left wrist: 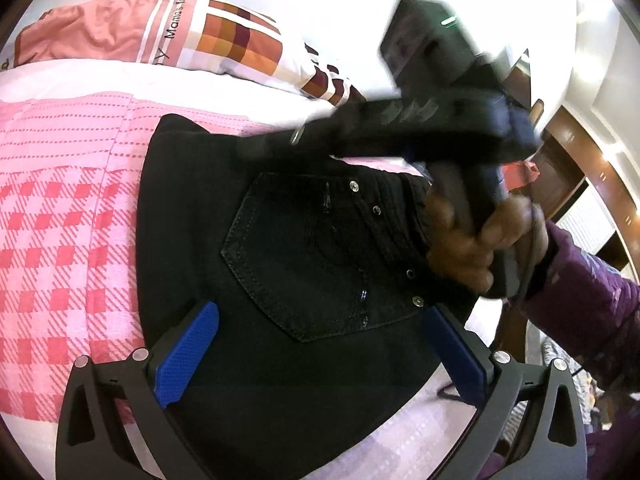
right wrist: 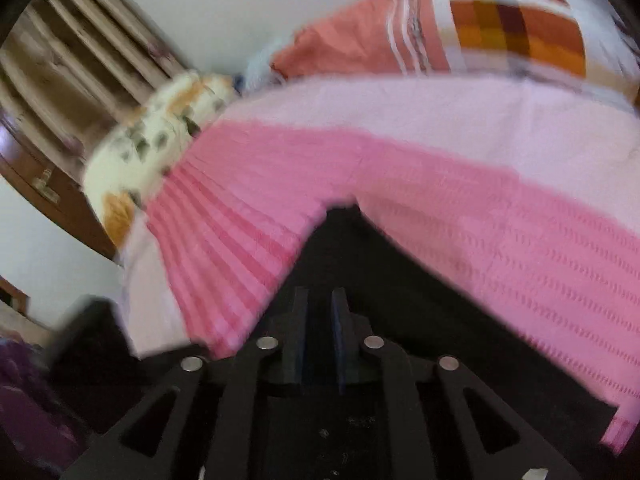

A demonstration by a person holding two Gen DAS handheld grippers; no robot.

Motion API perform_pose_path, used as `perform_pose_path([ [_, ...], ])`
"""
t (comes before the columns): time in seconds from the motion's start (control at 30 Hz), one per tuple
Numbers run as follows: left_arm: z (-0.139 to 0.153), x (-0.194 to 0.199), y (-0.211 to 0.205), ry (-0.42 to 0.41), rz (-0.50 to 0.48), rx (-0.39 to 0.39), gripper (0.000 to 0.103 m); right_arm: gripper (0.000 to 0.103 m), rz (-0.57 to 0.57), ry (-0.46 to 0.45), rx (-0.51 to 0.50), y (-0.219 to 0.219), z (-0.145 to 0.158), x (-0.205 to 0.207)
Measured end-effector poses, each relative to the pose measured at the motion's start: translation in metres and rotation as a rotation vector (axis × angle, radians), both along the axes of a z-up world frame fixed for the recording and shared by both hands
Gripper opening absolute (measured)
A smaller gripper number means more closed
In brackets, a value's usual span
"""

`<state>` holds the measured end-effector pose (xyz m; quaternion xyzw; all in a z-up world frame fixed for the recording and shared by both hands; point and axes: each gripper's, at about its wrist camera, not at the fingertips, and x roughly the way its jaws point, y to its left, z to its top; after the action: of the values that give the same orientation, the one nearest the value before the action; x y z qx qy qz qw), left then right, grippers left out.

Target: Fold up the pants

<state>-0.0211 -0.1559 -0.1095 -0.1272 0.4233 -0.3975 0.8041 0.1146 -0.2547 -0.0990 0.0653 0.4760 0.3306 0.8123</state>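
Note:
Black denim pants (left wrist: 280, 248) lie on a pink checked bedspread (left wrist: 60, 240), back pocket (left wrist: 304, 256) facing up. My left gripper (left wrist: 320, 344) is open, its blue pads (left wrist: 188, 352) spread wide just above the pants below the pocket. My right gripper (right wrist: 320, 320) has its fingers nearly together with black fabric (right wrist: 344, 248) in front and around them; the view is blurred. The right gripper's body and the hand holding it (left wrist: 476, 240) show in the left wrist view at the waistband side.
A patterned pillow (left wrist: 240, 36) lies at the head of the bed by the white wall. A floral pillow (right wrist: 160, 140) sits at the bed's far left in the right wrist view. Wooden furniture (left wrist: 560, 168) stands to the right.

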Motion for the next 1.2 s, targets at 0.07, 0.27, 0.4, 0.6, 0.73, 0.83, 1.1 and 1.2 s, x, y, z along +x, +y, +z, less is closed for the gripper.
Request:
perform_pose_path([
  [0.07,0.0,0.0,-0.001,-0.007,0.001,0.007,0.102,0.0,-0.095,0.058,0.066,-0.019,-0.01,0.011],
  [0.27,0.0,-0.001,-0.004,-0.023,0.003,0.032,0.102,0.015,-0.27,0.077,0.205,-0.067,0.008,-0.003],
  [0.4,0.001,0.002,-0.003,-0.004,0.002,0.024,0.102,0.042,-0.262,0.035,0.205,-0.067,0.021,-0.04],
  [0.6,0.009,0.033,0.04,0.192,0.116,-0.099,0.102,0.042,-0.395,0.019,0.244,-0.119,0.002,-0.113],
  [0.73,0.012,0.043,0.064,0.229,0.173,-0.072,0.102,0.042,-0.484,0.022,0.233,-0.139,-0.012,-0.153],
  [0.83,0.01,0.046,0.078,0.26,0.209,-0.035,0.102,0.041,-0.536,0.02,0.292,-0.153,-0.015,-0.171],
  [1.1,0.011,0.041,0.071,0.25,0.199,0.066,0.102,0.068,-0.627,0.007,0.25,-0.163,-0.018,-0.17],
  [1.2,0.012,0.04,0.055,0.216,0.156,0.128,0.103,0.068,-0.649,0.026,0.227,-0.166,-0.027,-0.168],
])
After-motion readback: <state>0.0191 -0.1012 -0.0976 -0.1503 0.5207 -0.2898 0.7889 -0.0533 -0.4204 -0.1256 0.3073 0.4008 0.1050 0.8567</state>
